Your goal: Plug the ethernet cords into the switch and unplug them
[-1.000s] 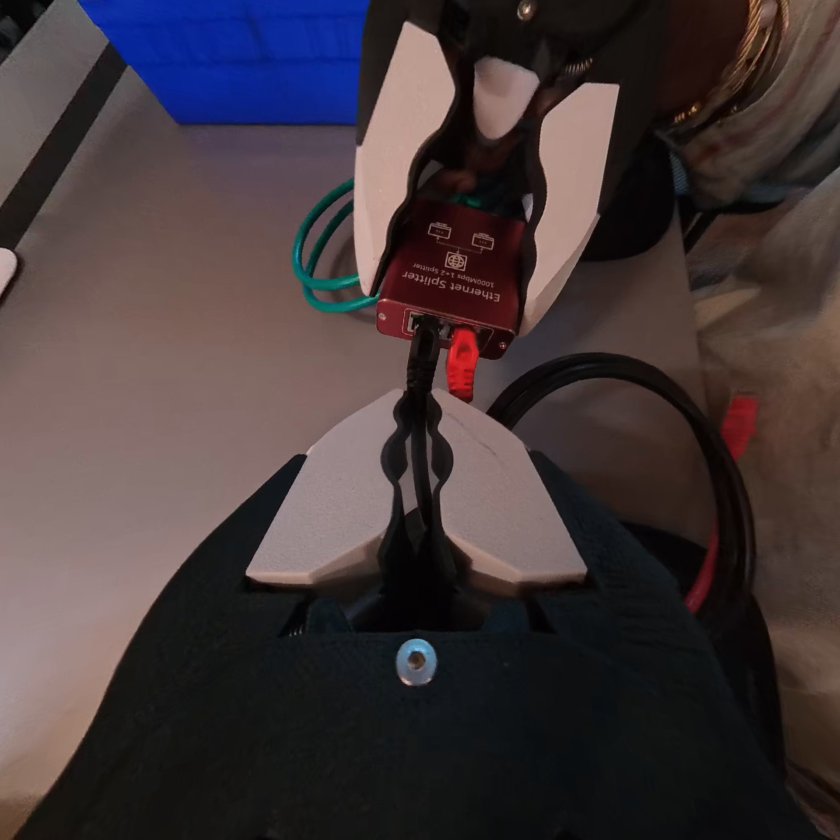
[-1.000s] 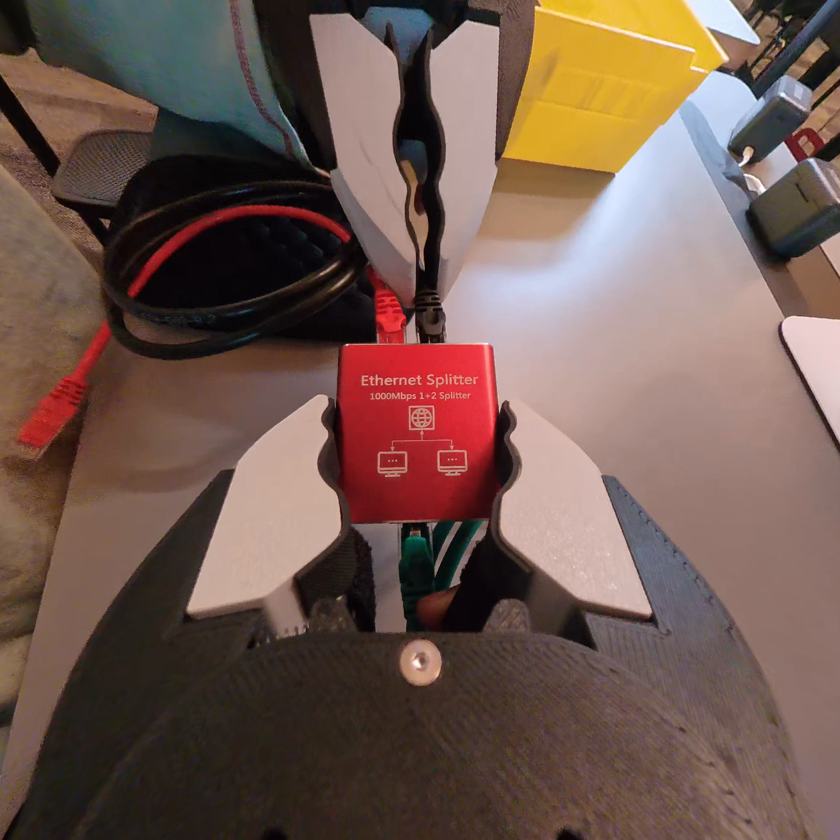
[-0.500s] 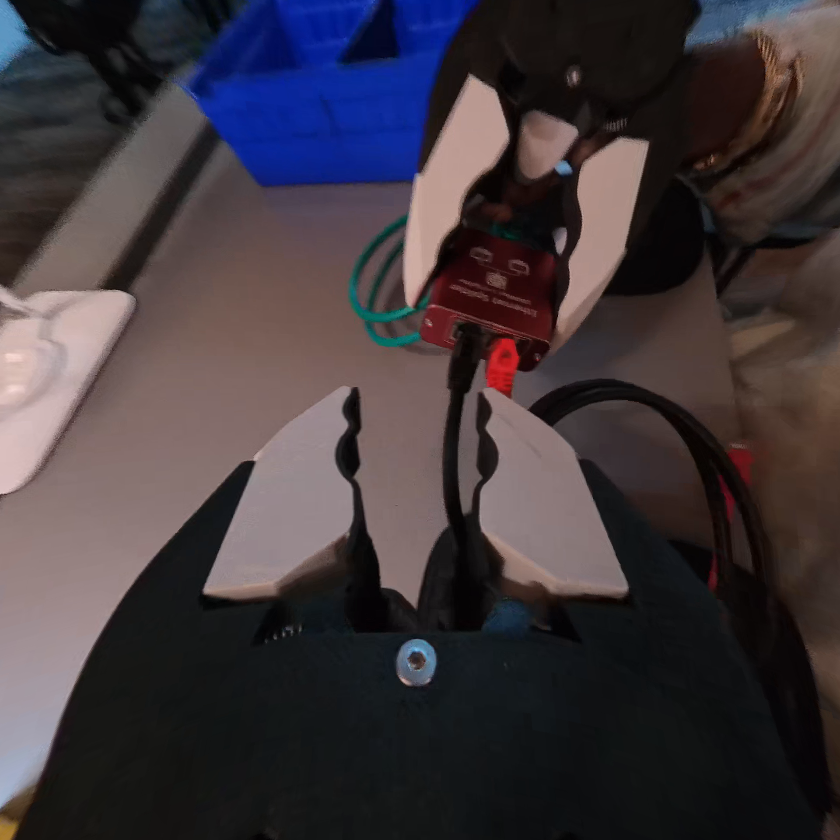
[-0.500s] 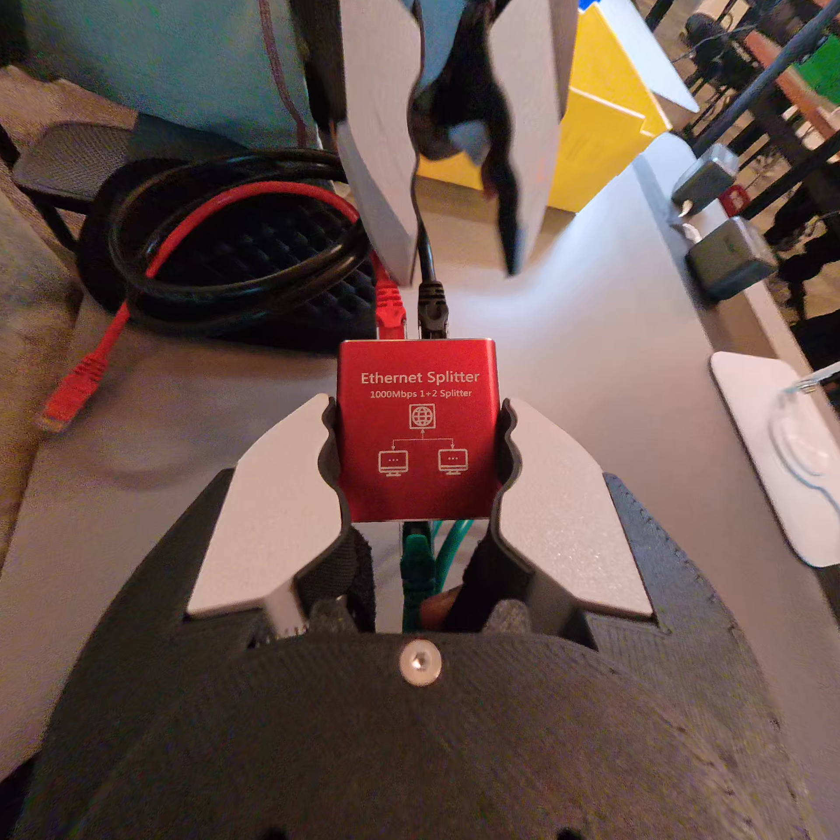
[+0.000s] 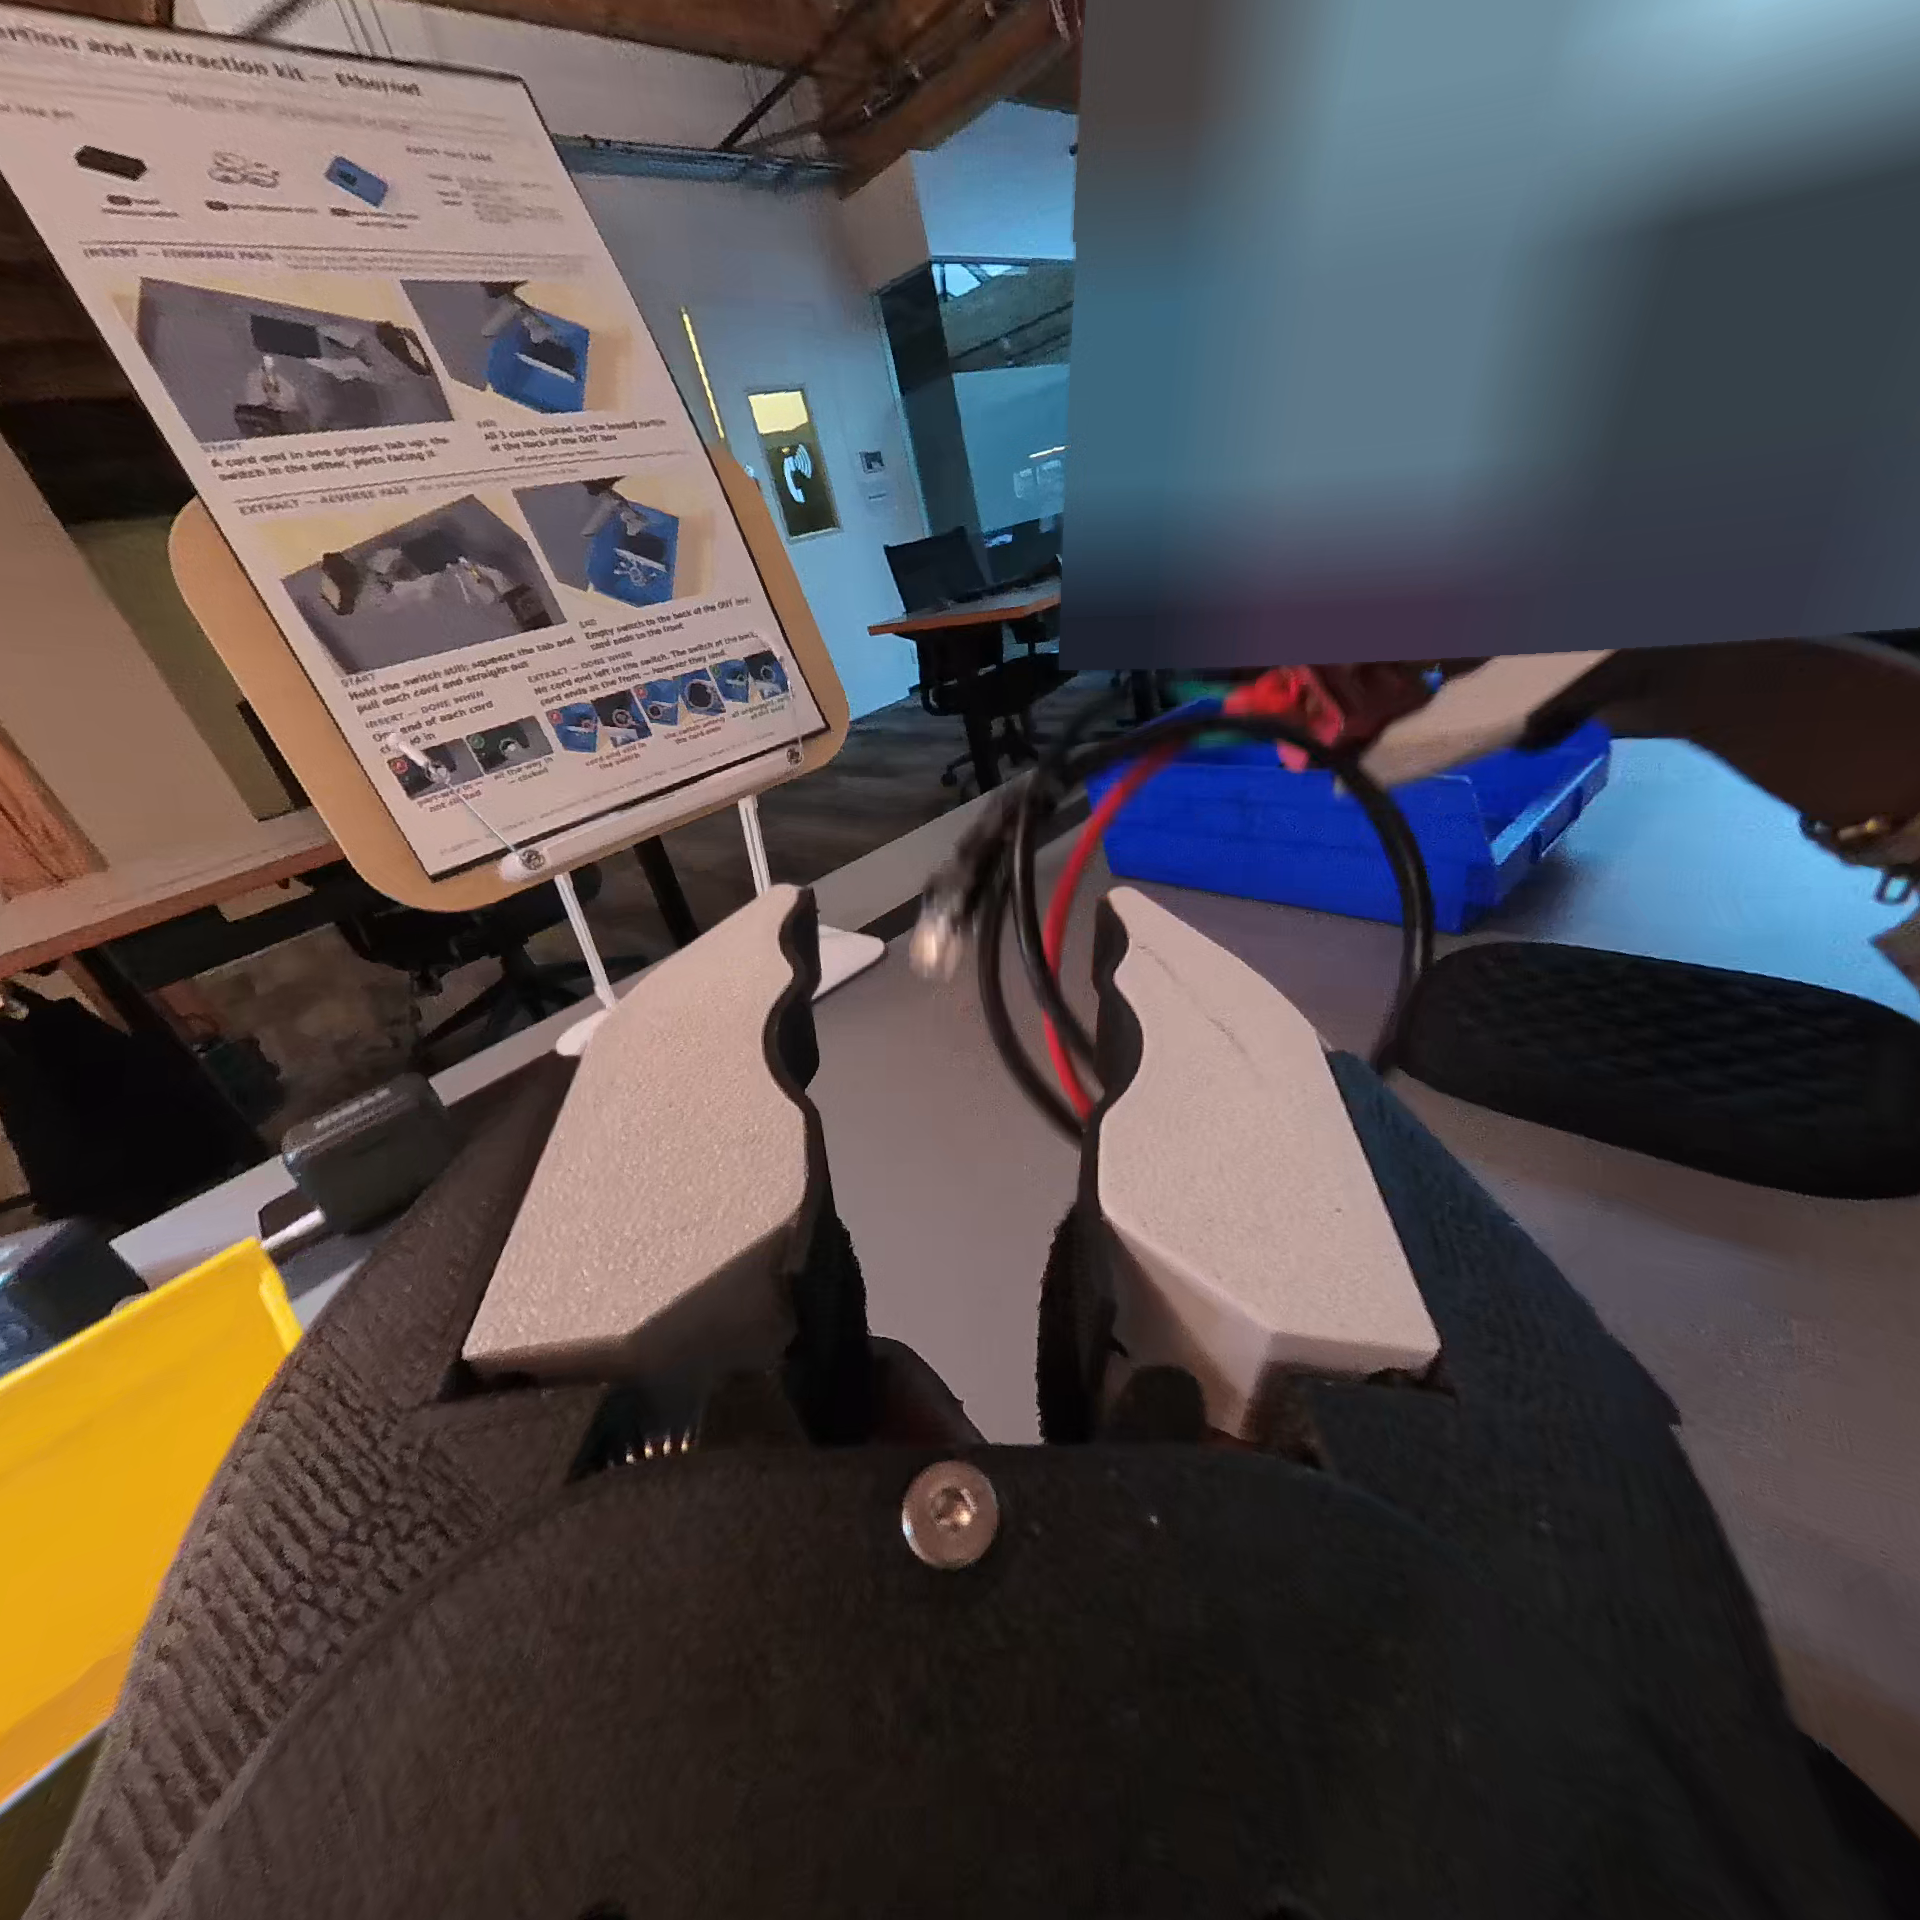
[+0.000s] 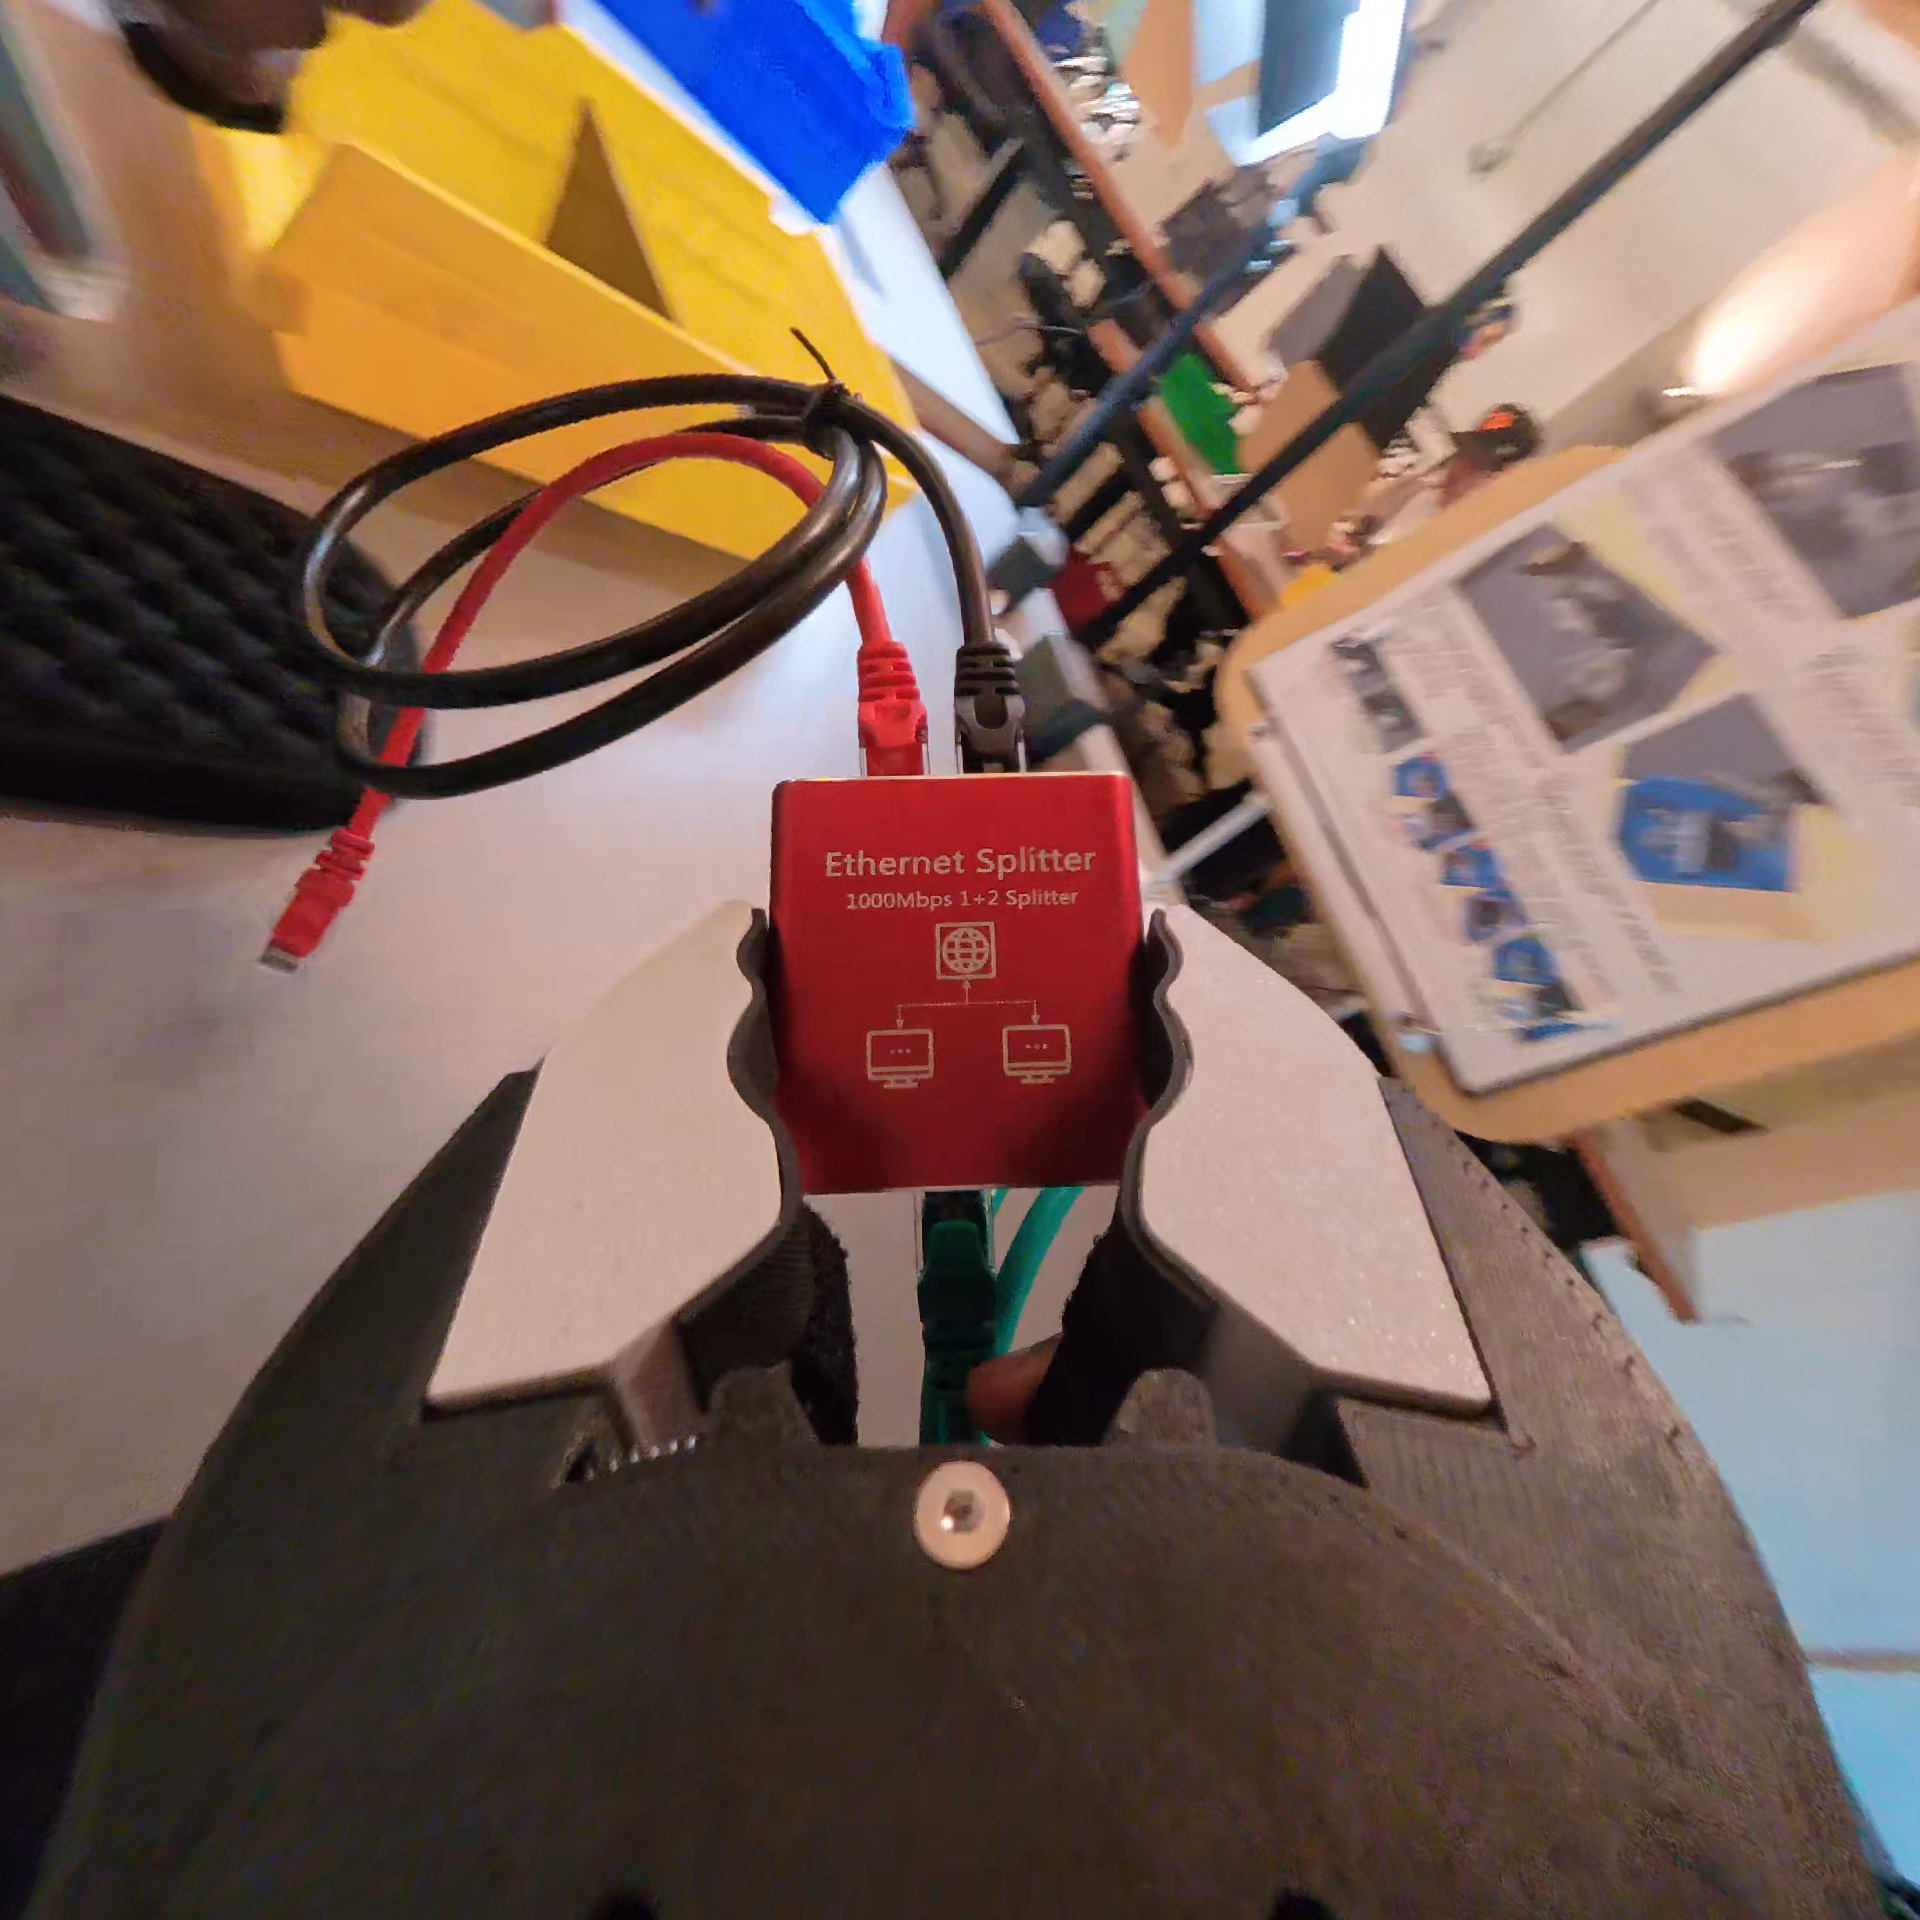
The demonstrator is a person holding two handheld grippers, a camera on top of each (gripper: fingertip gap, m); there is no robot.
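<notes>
right gripper [image 6: 958, 1049] clamped tight on red box [image 6: 954, 982], kept steady for plugging | red cord [image 6: 889, 694], black cord [image 6: 987, 694], green cord [image 6: 951, 1299] all plugged in | left gripper [image 5: 951, 1029] wide open, holding nothing, ready to grab

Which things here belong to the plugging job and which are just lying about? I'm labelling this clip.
Job:
small red metal switch box
right tongs gripping it
red cord, plugged in
black cord, plugged in
green cord
open left tongs

Lying about:
yellow plastic bin
blue plastic bin
printed instruction sheet on a stand
</notes>
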